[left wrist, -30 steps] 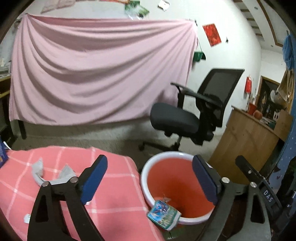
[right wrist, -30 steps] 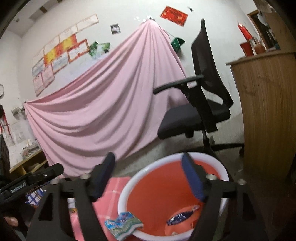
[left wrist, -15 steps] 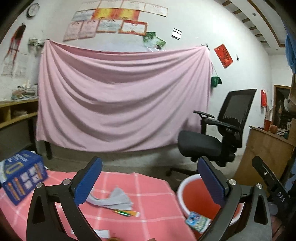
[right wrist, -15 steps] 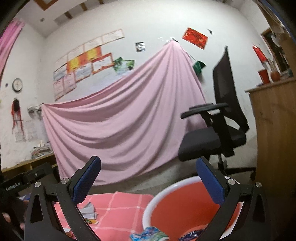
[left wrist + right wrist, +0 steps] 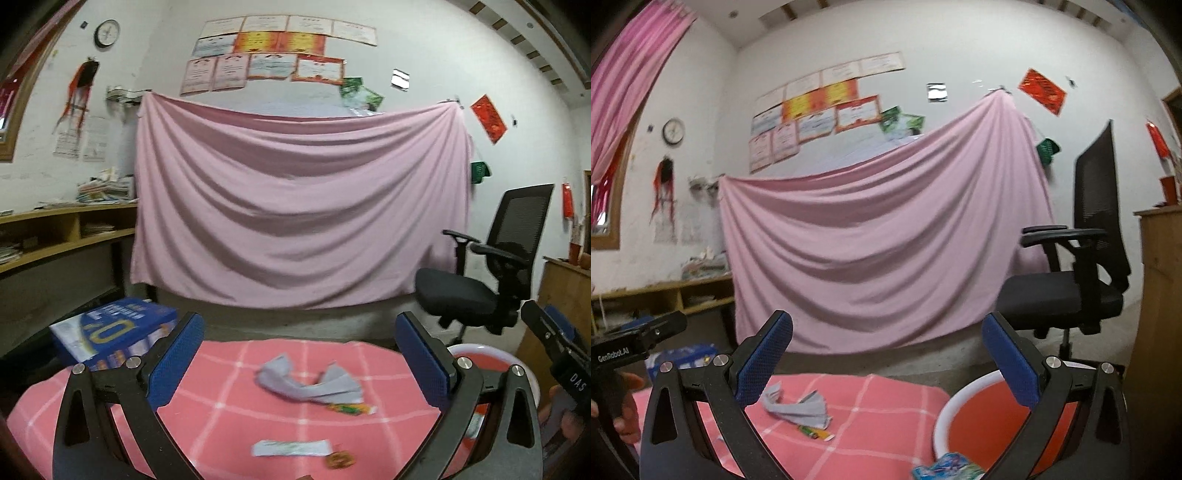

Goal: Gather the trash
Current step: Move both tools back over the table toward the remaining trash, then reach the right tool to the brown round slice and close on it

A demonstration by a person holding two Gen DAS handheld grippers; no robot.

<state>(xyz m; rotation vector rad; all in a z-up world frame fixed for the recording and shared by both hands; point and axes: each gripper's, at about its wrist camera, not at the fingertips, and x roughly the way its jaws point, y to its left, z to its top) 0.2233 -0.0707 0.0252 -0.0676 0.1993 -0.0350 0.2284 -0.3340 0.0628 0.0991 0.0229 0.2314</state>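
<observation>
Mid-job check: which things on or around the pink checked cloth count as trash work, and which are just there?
For the job:
grey crumpled paper
orange-green wrapper
white strip wrapper
small orange scrap
blue snack packet on the rim
orange basin

Just lying about:
blue box
office chair
pink sheet

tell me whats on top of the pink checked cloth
On the pink checked cloth: a crumpled grey scrap, an orange-green wrapper, a long white wrapper and a small orange piece. The near edge is hidden behind the gripper arms.

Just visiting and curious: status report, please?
Left gripper open, empty. Right gripper open, empty. Grey scrap on pink cloth. Nothing blocking it.
</observation>
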